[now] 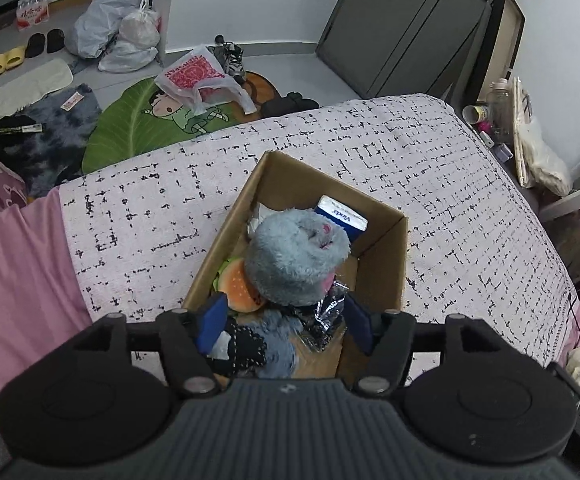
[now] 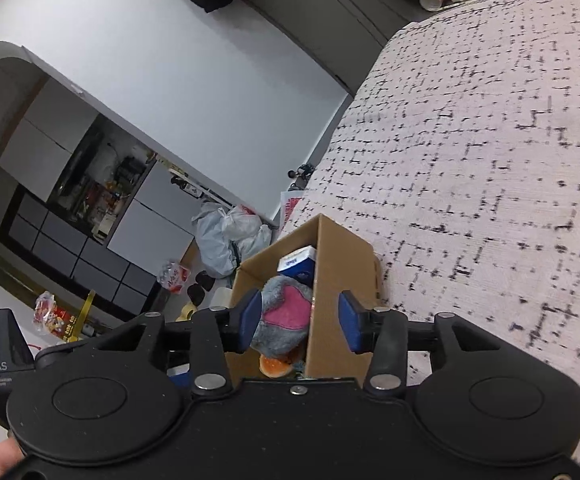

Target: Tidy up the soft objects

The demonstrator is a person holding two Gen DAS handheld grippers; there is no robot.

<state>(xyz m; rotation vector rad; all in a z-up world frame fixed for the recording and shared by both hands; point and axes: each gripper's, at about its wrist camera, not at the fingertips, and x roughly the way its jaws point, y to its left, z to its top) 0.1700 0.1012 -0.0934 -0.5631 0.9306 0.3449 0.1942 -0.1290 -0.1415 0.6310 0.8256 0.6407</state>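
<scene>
A brown cardboard box (image 1: 381, 252) stands on the bed's patterned cover (image 1: 162, 208). Inside it are a fluffy blue-grey plush toy (image 1: 293, 260), a burger plush (image 1: 238, 288), a blue and white tissue pack (image 1: 341, 216) and a crinkled dark plastic wrapper (image 1: 325, 316). My left gripper (image 1: 286, 320) is open just above the box's near end, its blue pads on either side of the plush's lower part. My right gripper (image 2: 299, 320) is open beside the box (image 2: 341, 272), straddling its near wall, with the plush's pink patch (image 2: 288, 312) between the pads.
The bed cover (image 2: 489, 160) stretches wide to the right of the box. A pink sheet (image 1: 18, 272) lies at the left. The floor beyond holds plastic bags (image 1: 118, 28), slippers (image 1: 8, 60), a green leaf mat (image 1: 142, 120) and a grey wardrobe (image 1: 405, 28).
</scene>
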